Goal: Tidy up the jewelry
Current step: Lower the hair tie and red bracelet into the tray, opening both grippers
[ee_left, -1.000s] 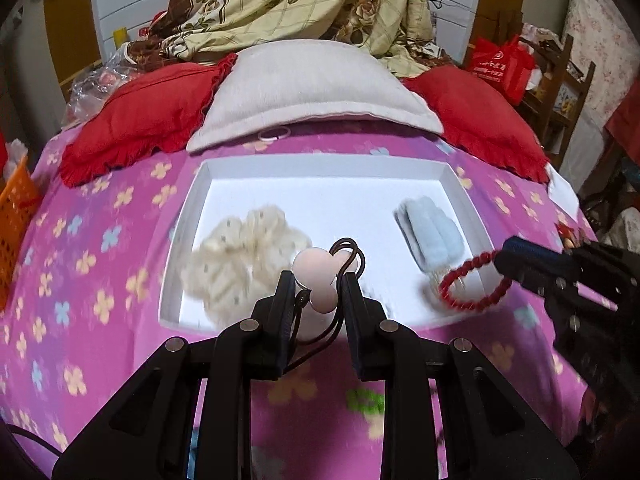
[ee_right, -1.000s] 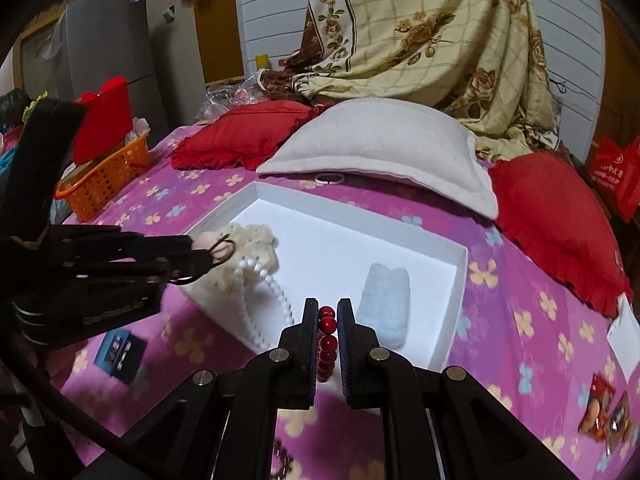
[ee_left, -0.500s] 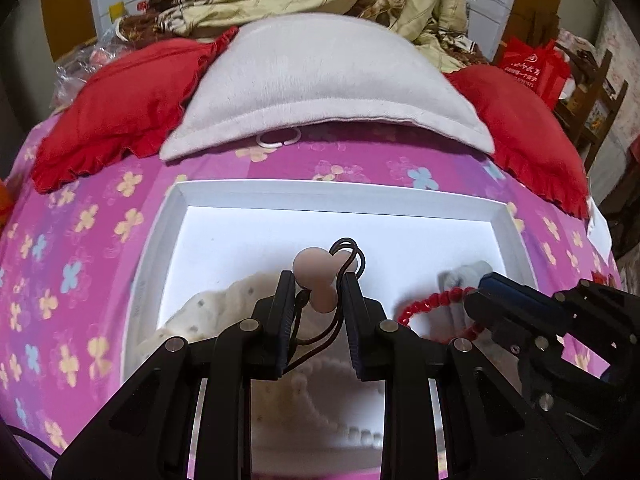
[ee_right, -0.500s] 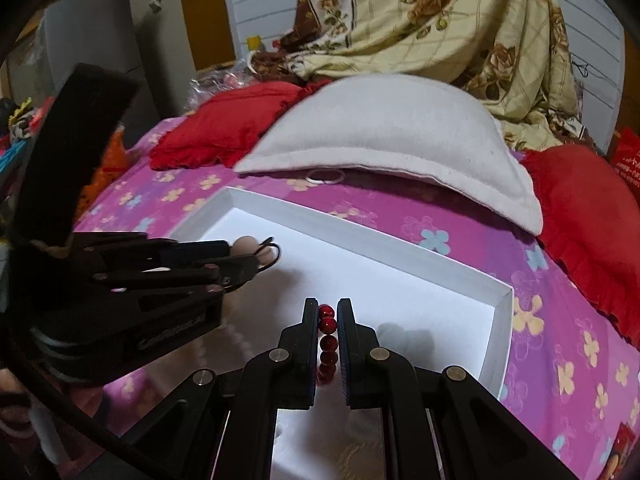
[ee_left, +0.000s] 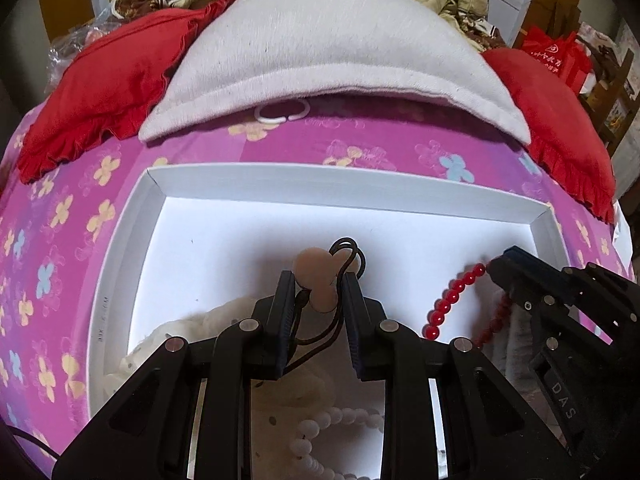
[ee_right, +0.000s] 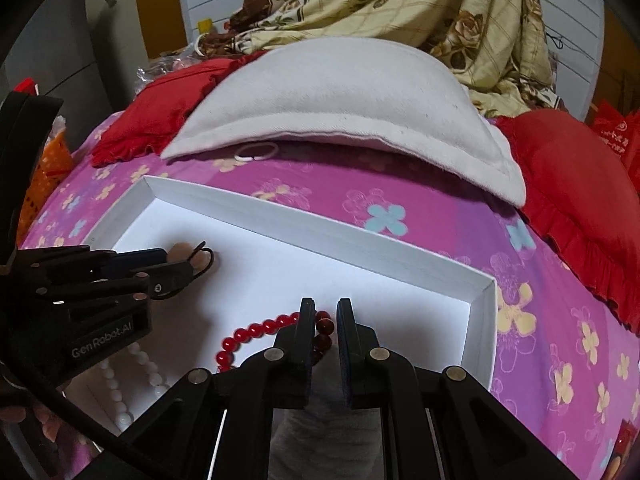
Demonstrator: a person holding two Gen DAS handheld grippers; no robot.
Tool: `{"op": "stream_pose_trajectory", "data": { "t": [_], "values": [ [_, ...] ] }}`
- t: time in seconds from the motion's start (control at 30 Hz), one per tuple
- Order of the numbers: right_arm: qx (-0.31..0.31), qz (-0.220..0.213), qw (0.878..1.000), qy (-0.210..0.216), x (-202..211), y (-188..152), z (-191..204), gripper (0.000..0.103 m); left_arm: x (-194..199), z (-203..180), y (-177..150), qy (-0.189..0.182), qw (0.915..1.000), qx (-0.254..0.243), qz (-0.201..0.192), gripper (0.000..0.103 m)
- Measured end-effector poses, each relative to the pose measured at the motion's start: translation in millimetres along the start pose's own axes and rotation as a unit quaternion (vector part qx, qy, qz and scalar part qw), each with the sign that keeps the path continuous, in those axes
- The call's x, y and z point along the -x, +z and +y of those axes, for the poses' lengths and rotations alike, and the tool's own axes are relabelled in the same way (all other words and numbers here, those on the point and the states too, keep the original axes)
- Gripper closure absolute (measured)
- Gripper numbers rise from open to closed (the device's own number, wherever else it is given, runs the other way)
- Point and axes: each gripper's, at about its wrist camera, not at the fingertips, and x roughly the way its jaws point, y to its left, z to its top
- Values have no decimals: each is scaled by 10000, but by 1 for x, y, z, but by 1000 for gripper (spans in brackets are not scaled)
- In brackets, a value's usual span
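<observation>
Red bead bracelet [ee_right: 276, 326] is clamped in the right hand-held gripper [ee_right: 323, 312].

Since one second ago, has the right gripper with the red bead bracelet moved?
Yes. The right gripper with the red bead bracelet advanced over the white tray, toward its far wall.

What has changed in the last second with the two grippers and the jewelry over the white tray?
Both grippers moved forward and down over the white tray, toward its far wall. The cream scrunchie and white bead strand now lie beneath the left gripper. Nothing was taken or let go: it keeps the pink pendant on its black cord, and the right gripper keeps the red bead bracelet. Pillows and tray unchanged.
</observation>
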Motion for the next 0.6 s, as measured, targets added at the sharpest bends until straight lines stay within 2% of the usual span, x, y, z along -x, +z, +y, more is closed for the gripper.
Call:
{"op": "stream_pose_trajectory", "data": {
  "t": [0.07, 0.1, 0.13, 0.2, 0.27, 0.4, 0.6],
  "values": [
    [-73, 59, 10000, -1, 0, -1, -3, 92, -2, 0, -1, -8, 10000, 9, 17, 80],
    [-139, 71, 9999, 6, 2, -2, -5, 85, -2, 0, -2, -40, 10000, 31, 1, 77],
    [-196, 48, 9998, 26, 5, -3, -7, 73, -1, 1, -2, -86, 9999, 62, -16, 75],
    [-293, -50, 9995, 64, 13, -5, -9, 66, 1, 3, -2, -145, 9998, 148, -44, 59],
    [-349, -96, 9993, 88, 23, -7, -10, 66, 9, 8, -3, -257, 9992, 297, -93, 52],
    [-369, -209, 9990, 152, 51, -15, -7, 65, 28, 13, -12, -277, 9988, 387, -117, 51],
    [-228, -533, 9983, -25, 100, -37, 12, 41, 83, 13, -47, -58, 9987, 274, -427, 51]
  ]
}}
